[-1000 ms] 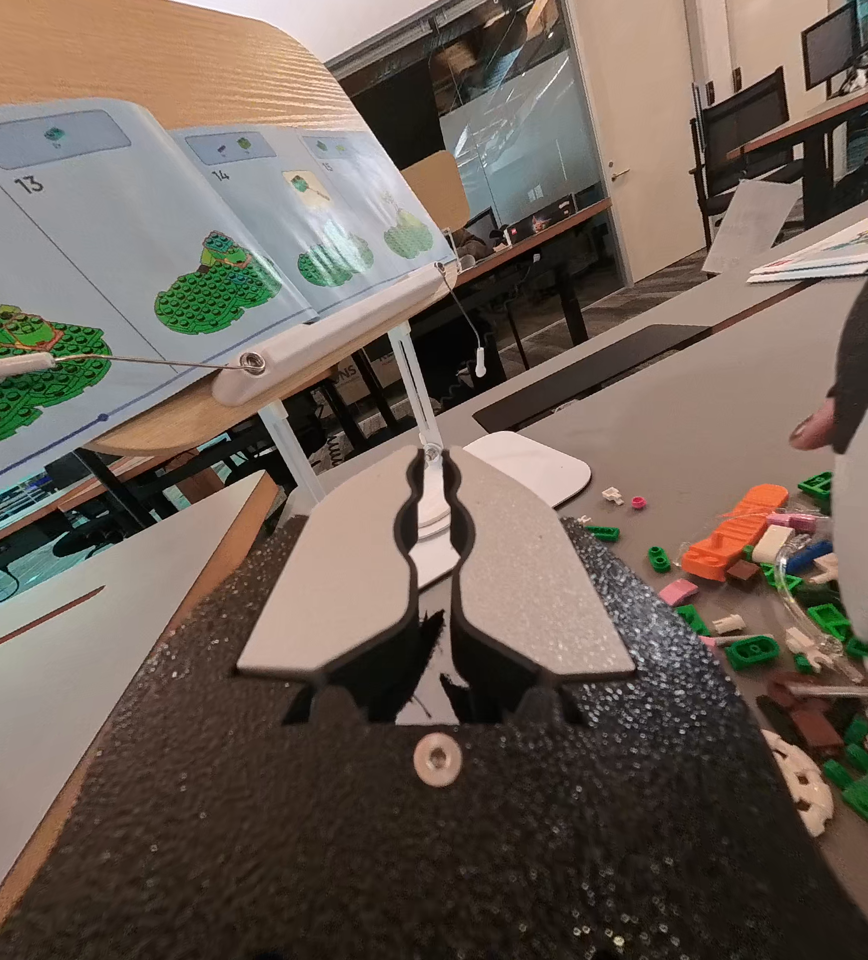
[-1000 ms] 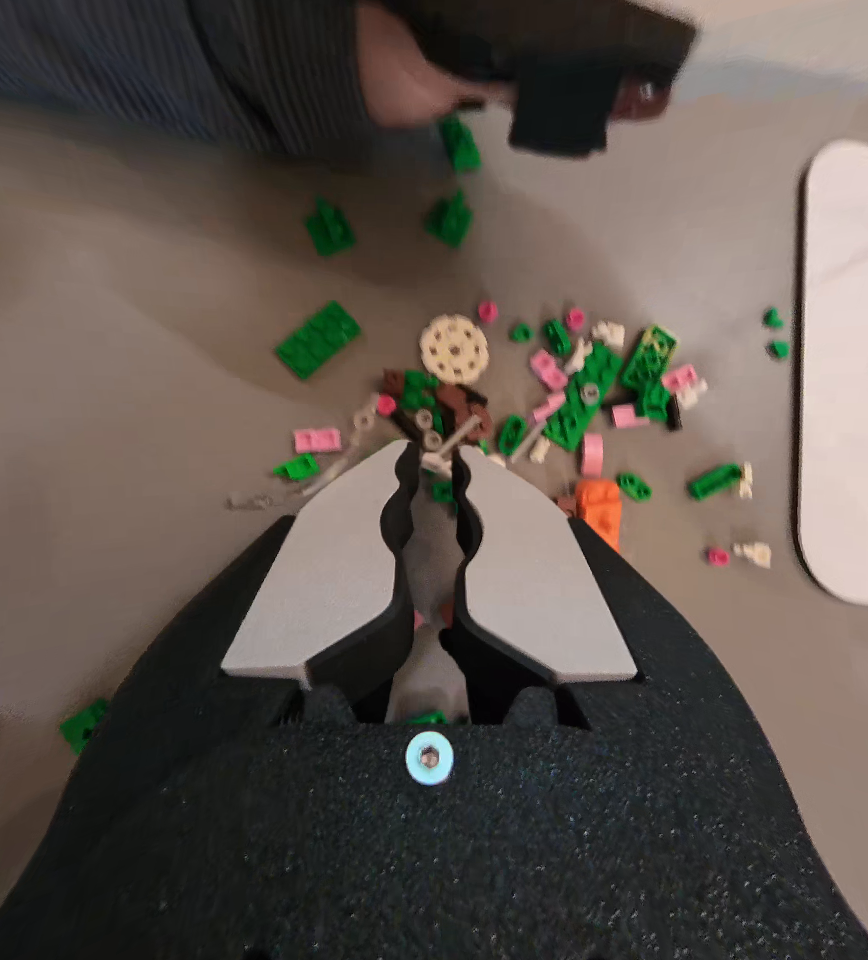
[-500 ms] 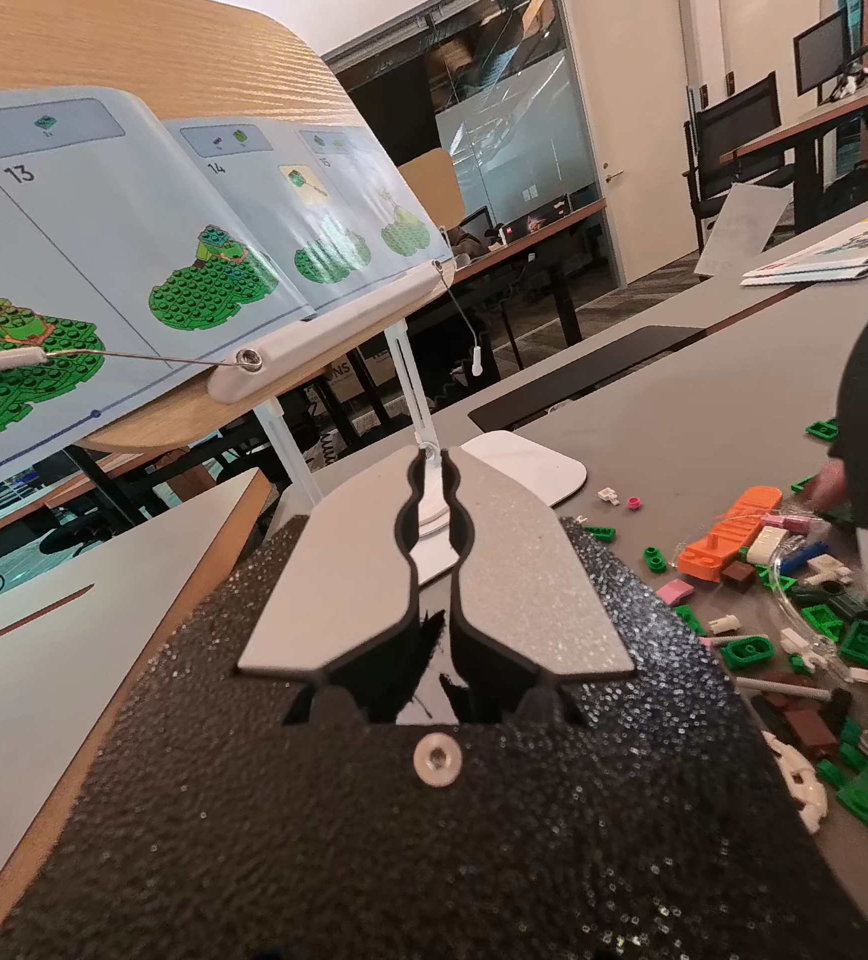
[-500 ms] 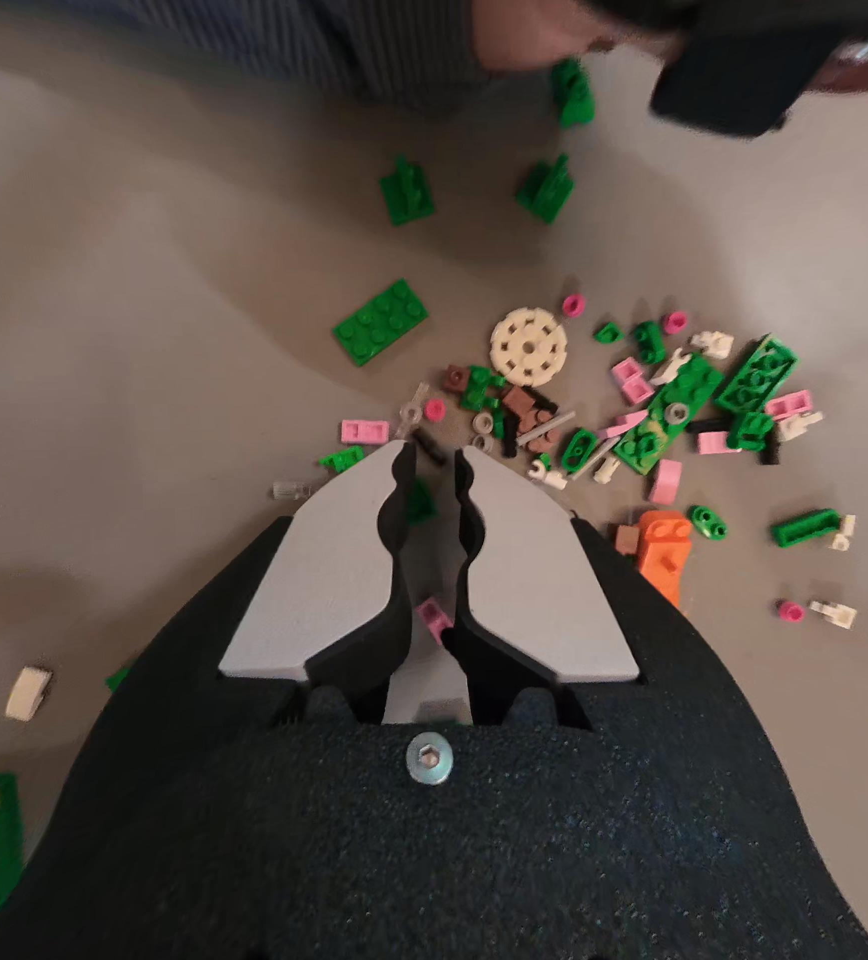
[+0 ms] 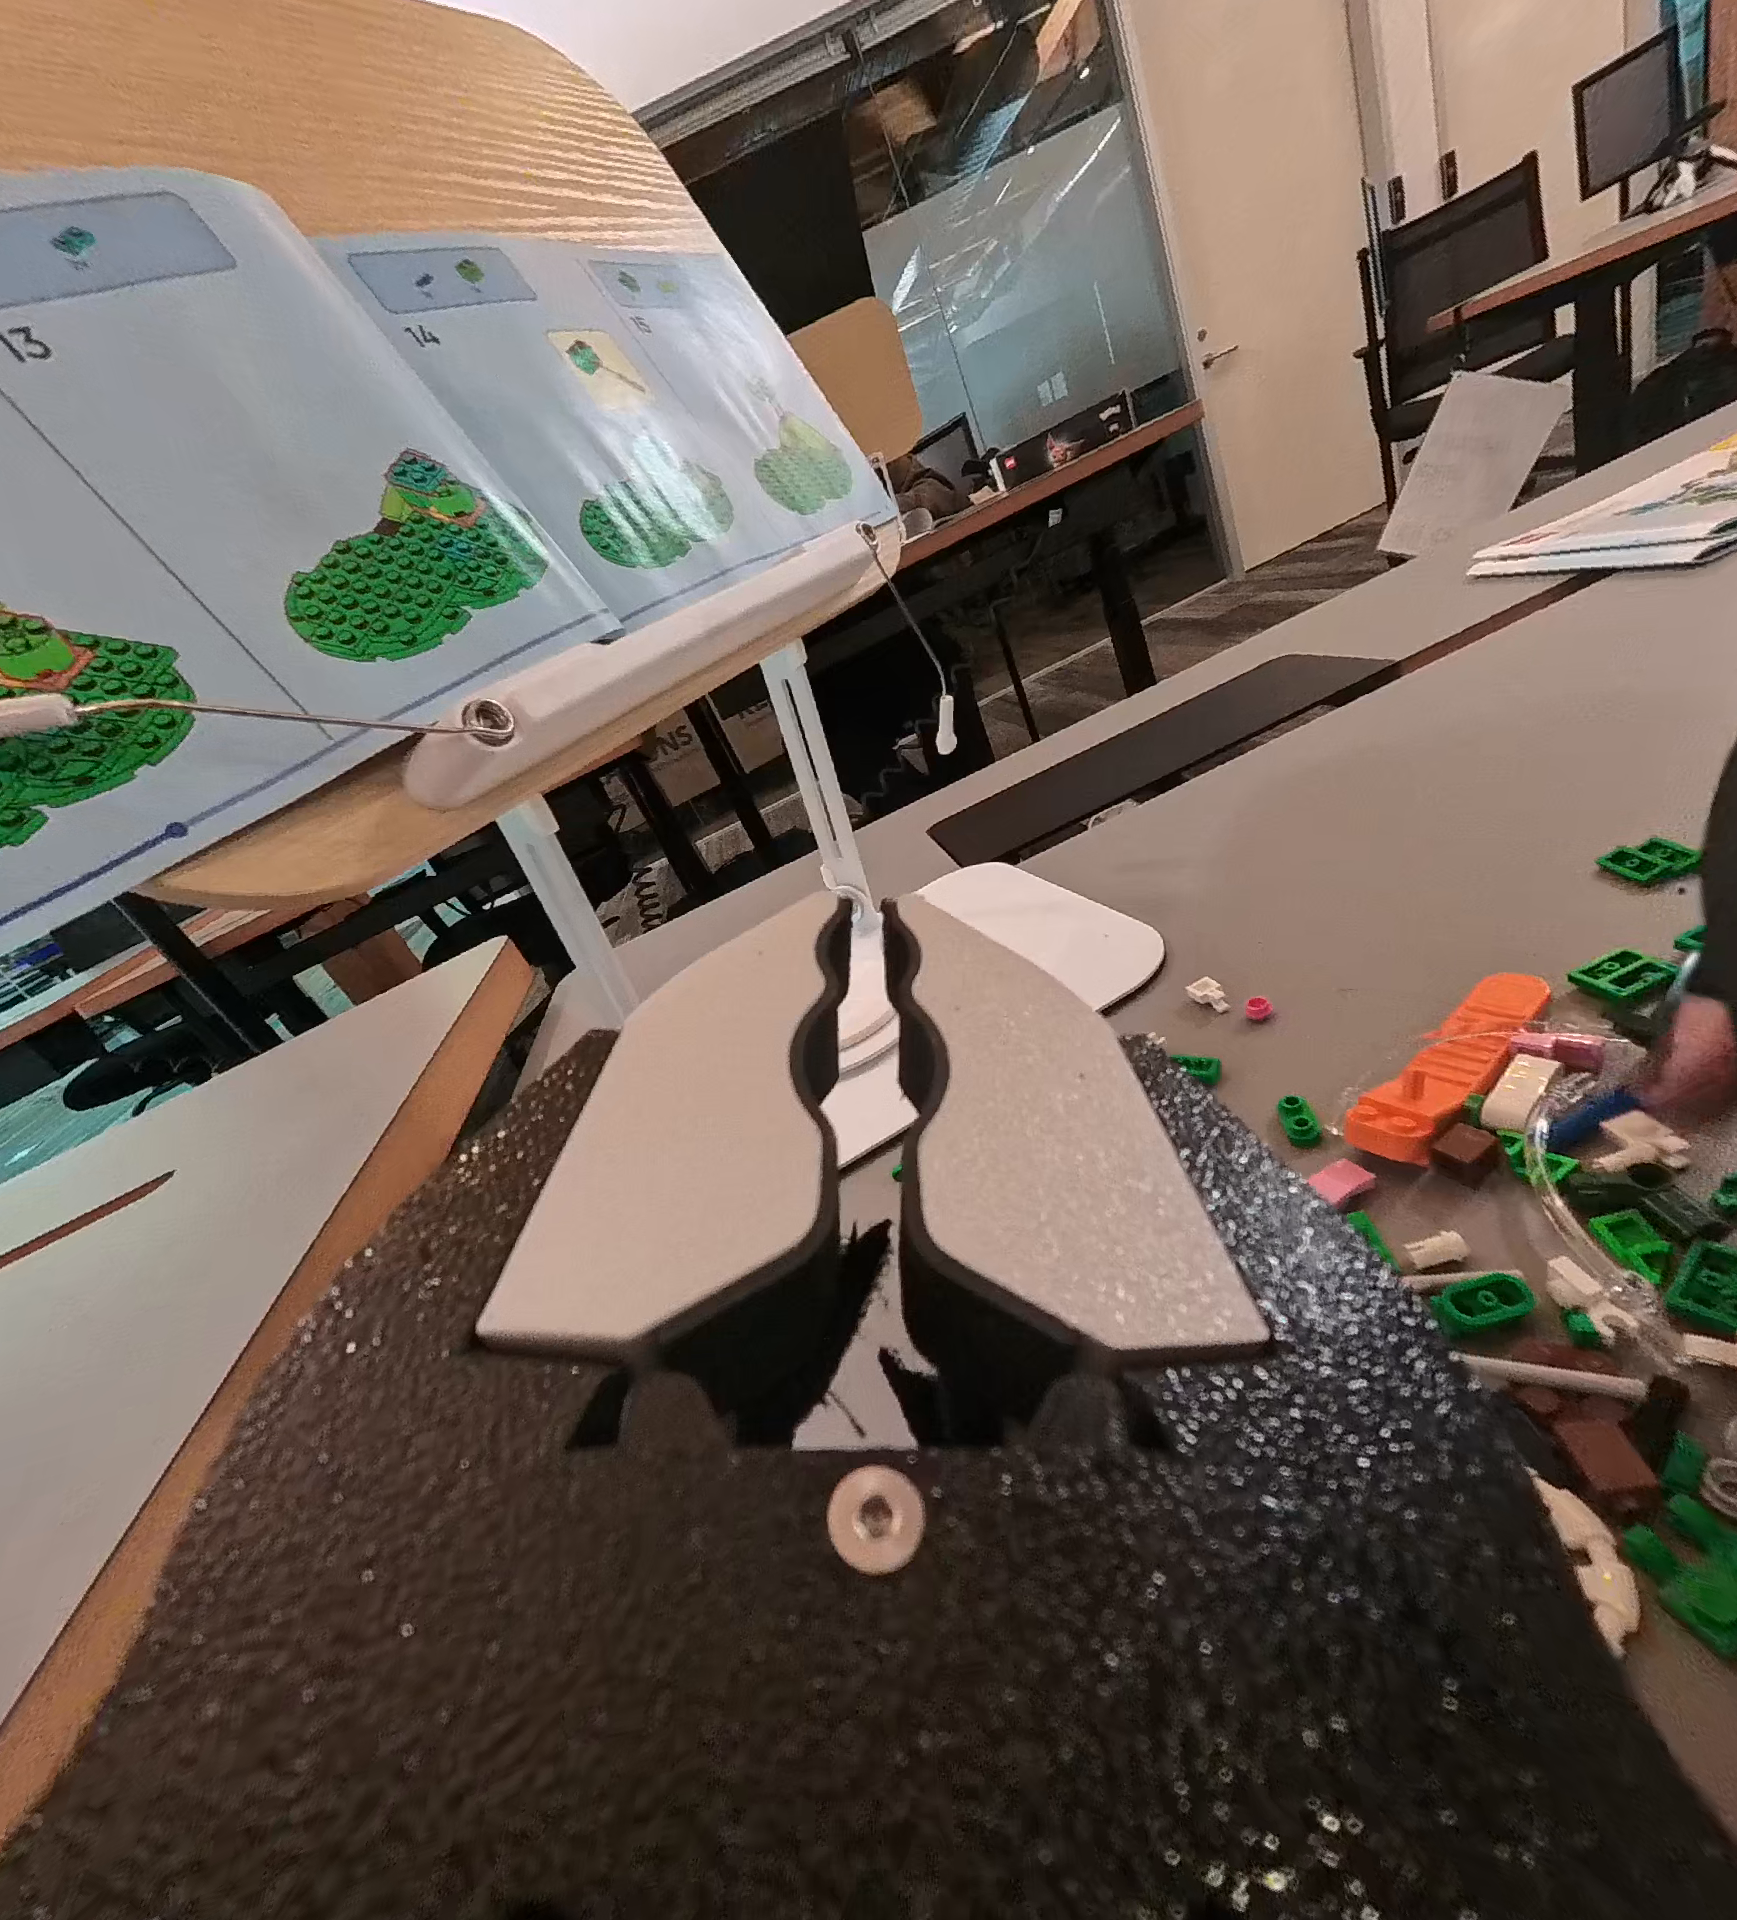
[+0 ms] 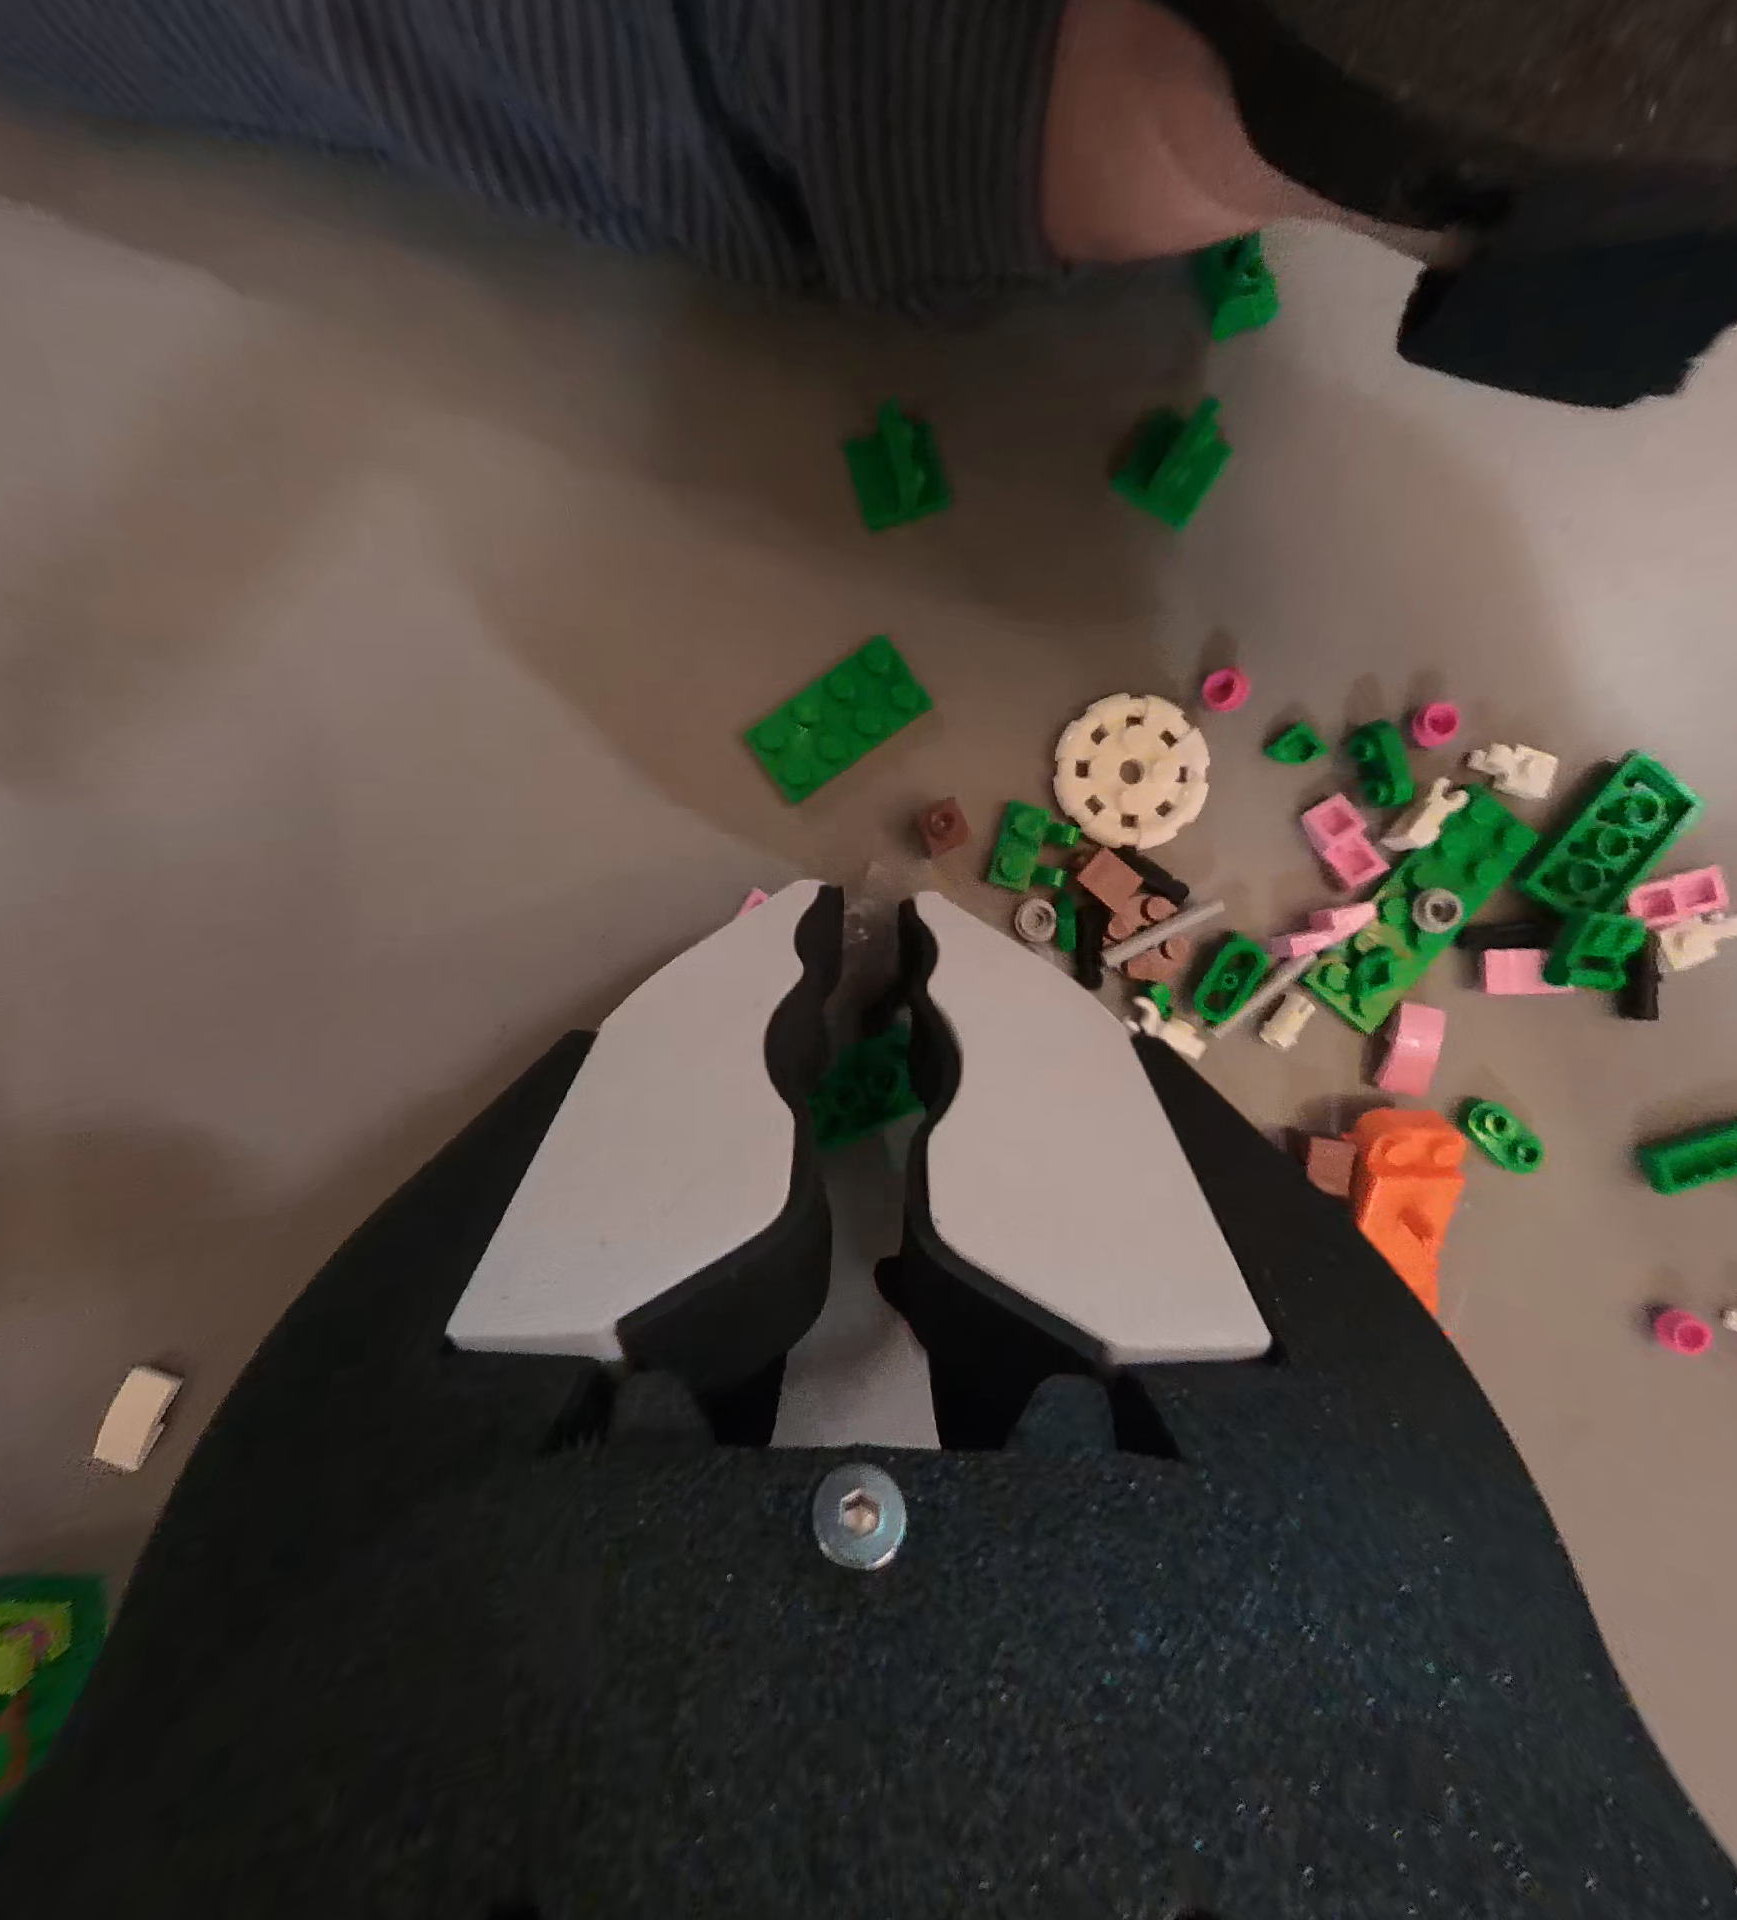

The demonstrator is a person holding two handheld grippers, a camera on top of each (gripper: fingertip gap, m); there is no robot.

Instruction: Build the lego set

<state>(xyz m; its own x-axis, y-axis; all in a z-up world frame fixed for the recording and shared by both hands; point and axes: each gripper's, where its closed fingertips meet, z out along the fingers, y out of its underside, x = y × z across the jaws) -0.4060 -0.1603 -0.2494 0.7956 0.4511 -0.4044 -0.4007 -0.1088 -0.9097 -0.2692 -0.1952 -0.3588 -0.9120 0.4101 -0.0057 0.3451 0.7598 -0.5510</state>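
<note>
grey office table [image 5: 1363,821], loose lego parts strewn beside both of your claws.

your left claw [image 5: 867,920] has its fingers nearly pressed together with nothing between them, aimed at the white stand base [image 5: 1040,935]; the open instruction booklet [image 5: 344,447] sits up and to its left on a wooden board. the orange piece [image 5: 1435,1081] and the heap of green, brown and pink parts lie to its right, where the other gripper's dark body blocks part of the pile. your right claw [image 6: 869,914] hovers over the table with a narrow gap; a small green piece [image 6: 864,1086] shows between its fingers, though whether they pinch it you cannot tell. ahead and just left of its tips lies a green plate [image 6: 838,717], ahead and right a cream round disc [image 6: 1132,769]; a striped sleeve [image 6: 531,114] crosses the far edge.
</note>
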